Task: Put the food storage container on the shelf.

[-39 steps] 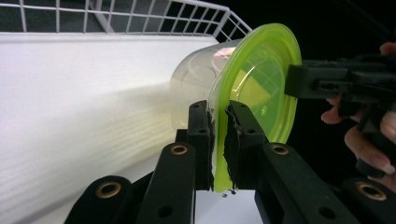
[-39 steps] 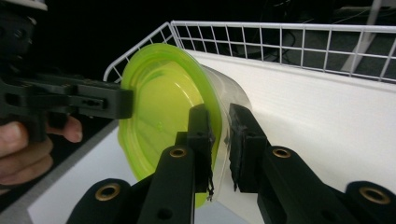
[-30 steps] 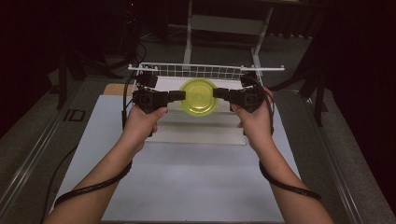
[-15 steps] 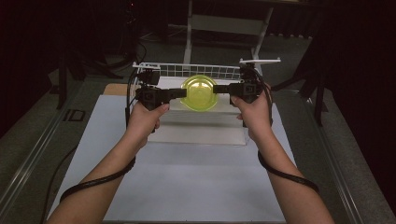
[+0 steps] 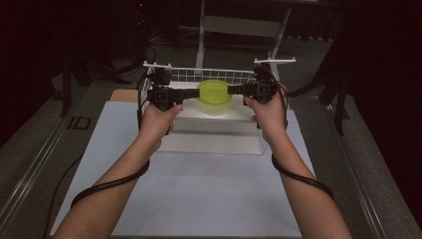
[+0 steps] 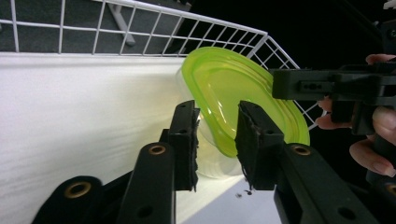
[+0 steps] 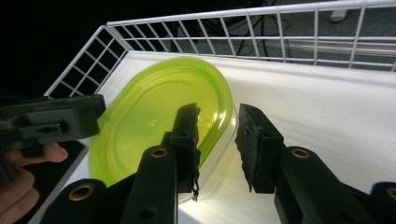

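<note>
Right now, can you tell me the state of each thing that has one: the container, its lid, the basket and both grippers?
Container: upright, held between the two grippers, over the white surface.
Green lid: on the container.
Wire basket: upright, open on top.
Left gripper: jaws astride the container's rim, gap visible.
Right gripper: jaws astride the opposite rim, gap visible.

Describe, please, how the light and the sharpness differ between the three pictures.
High view: surroundings are nearly black, the white table is evenly lit, and the green lid is small and soft. Left gripper view: the white surface is overexposed, and the left tool is close and dark. Right gripper view: the wire basket is sharp, with slight glare on the lid.
</note>
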The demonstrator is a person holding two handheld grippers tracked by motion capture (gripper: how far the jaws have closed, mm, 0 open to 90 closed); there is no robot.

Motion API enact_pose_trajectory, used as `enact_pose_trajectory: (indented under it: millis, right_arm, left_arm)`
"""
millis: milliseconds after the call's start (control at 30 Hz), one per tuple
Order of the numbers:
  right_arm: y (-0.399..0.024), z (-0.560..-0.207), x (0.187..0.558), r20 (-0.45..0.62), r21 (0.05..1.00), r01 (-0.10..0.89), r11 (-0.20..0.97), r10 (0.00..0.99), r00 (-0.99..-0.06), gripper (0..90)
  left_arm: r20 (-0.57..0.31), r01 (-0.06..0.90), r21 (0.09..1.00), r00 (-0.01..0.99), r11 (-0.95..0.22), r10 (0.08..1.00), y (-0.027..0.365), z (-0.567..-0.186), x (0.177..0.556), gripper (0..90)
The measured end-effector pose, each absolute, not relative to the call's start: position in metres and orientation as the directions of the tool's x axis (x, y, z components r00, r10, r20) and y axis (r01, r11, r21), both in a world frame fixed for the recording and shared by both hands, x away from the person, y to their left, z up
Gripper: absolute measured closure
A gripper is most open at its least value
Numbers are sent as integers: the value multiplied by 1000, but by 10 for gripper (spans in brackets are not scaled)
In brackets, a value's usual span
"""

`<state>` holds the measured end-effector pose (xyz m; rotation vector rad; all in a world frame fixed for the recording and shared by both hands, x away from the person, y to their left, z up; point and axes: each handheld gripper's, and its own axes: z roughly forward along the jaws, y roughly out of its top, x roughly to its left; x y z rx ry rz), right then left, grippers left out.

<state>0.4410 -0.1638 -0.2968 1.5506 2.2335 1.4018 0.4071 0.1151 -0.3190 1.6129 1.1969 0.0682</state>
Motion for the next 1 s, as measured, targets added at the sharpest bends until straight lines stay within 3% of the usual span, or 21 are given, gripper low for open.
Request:
enact_pose_trajectory:
  millis: [200,367,400,500,600,667,700,767,967,1000]
  right_arm:
    - [-162,-297,452,382,711,698,88,785,-488,658]
    - [-166,-294,454,379,724,685,77,786,-489,590]
    - [-169,-292,451,379,734,675,75,780,-499,575]
    - [-172,-287,440,342,770,632,85,781,-522,571]
    - [-170,-282,424,274,812,573,113,792,-546,627]
    - [-166,-280,409,232,837,529,136,788,-571,733]
    - [-165,-281,402,237,842,523,133,779,-580,787]
    - [-161,-285,388,247,843,519,143,754,-609,898]
    - [-147,-305,359,199,862,469,193,722,-662,900]
    - [-140,-320,359,207,851,485,202,719,-663,900]
  left_arm:
    - [-503,657,751,496,73,708,112,-320,409,632]
    - [-474,639,766,492,67,730,116,-318,405,524]
    - [-471,636,769,493,66,732,117,-317,404,465]
    - [-443,599,798,504,69,742,121,-317,396,436]
    - [-381,522,851,540,56,751,126,-315,383,372]
    - [-341,469,882,565,48,751,128,-316,372,286]
    - [-323,441,897,586,43,743,130,-318,366,284]
    - [-309,417,909,623,30,718,132,-324,353,174]
    - [-274,366,931,692,3,668,136,-364,315,118]
    - [-278,368,930,707,-3,650,136,-370,310,7]
